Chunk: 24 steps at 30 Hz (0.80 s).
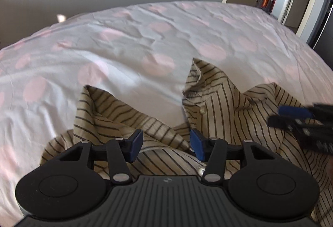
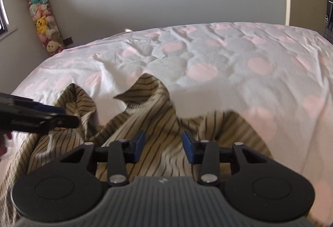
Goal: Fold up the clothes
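Through the left wrist camera, one striped shirt [image 1: 220,114] is lying in a rumpled heap at the near edge of the bed [image 1: 124,43], with the spotted cover stretching bare toward the far edge and far corners. Two peaks of cloth are standing up, one toward the near-left, one nearer the middle, and two small buttons are showing along a placket. The left gripper [image 1: 166,144] is hovering just above the heap with its jaws apart and nothing between its blue pads. The right gripper [image 1: 291,116] is coming in blurred from the right side over the shirt; from this view I cannot tell how its jaws are standing.

Through the right wrist camera, the same shirt [image 2: 158,122] is sprawling along the near edge, bunched and twisted, with no flat panel or clean crease showing anywhere. The right gripper [image 2: 163,149] is hanging over the middle of the heap with its jaws apart, gripping nothing. The left gripper [image 2: 52,115] is reaching in from the left above the cloth. A tall clear tube of soft toys [image 2: 41,14] is standing by the wall beyond the far-left corner.

As a judgement, the folding is looking far from finished: the shirt is lying crumpled, so spreading it flat and every fold are remaining. Count: one shirt, two grippers, one bed, one toy tube.
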{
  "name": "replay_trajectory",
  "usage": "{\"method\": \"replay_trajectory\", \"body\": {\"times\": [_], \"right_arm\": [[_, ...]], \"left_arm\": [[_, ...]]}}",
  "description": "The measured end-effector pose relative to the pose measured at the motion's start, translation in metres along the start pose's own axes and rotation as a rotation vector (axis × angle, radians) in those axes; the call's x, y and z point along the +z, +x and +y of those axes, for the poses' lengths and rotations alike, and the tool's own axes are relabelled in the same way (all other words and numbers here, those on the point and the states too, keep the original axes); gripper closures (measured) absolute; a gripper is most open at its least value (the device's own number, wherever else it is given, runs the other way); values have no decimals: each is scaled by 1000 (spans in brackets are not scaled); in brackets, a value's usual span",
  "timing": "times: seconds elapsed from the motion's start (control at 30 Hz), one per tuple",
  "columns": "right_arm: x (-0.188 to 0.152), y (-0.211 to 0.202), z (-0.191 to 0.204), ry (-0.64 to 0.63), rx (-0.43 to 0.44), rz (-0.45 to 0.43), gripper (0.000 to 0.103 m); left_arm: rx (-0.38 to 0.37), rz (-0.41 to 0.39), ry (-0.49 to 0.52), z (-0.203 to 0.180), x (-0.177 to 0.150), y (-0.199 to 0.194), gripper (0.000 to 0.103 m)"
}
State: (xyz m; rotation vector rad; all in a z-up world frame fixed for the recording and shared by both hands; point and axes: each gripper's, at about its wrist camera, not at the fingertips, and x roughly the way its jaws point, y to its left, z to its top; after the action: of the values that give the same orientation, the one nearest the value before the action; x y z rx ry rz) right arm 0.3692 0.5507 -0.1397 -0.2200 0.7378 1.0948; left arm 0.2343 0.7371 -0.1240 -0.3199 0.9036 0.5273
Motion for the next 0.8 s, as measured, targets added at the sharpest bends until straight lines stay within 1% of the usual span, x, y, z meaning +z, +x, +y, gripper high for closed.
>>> {"method": "replay_trajectory", "body": {"times": [0.03, 0.1, 0.13, 0.17, 0.2, 0.23, 0.27, 0.3, 0.33, 0.4, 0.47, 0.57, 0.7, 0.8], "right_arm": [[-10, -7, 0, 5, -17, 1, 58], [-31, -16, -1, 15, -65, 30, 58], [-42, -18, -3, 16, -76, 50, 58], [-52, -18, -5, 10, -85, 65, 58], [-61, -18, -6, 3, -105, 67, 58], [-69, -17, -7, -7, -122, 64, 58], [-75, -17, -7, -24, -135, 52, 58], [-81, -16, -7, -46, -149, 37, 58], [-85, -16, -4, -78, -165, 15, 54], [-93, -14, 4, -140, -201, -26, 46], [-101, -13, 9, -178, -228, -65, 44], [-108, -10, 10, -199, -238, -116, 43], [-108, -4, 5, -170, -229, -146, 35], [-108, -1, 5, -174, -231, -154, 33]], "left_arm": [[3, 16, -9, -3, 1, 4, 55], [21, 62, -23, -8, 5, 13, 58], [33, 86, -25, -11, 7, 18, 64], [47, 103, -19, -14, 8, 23, 75], [60, 120, -13, -16, 8, 27, 79], [73, 138, -7, -18, 9, 31, 84], [84, 151, -1, -20, 10, 35, 93], [92, 154, 5, -22, 11, 38, 97], [99, 152, 6, -23, 13, 39, 100], [111, 147, 6, -25, 18, 42, 102], [126, 123, 5, -26, 27, 42, 103], [157, 97, 9, -25, 47, 43, 103], [213, 66, -3, -16, 68, 55, 103], [261, 43, -13, -9, 83, 65, 103]]}}
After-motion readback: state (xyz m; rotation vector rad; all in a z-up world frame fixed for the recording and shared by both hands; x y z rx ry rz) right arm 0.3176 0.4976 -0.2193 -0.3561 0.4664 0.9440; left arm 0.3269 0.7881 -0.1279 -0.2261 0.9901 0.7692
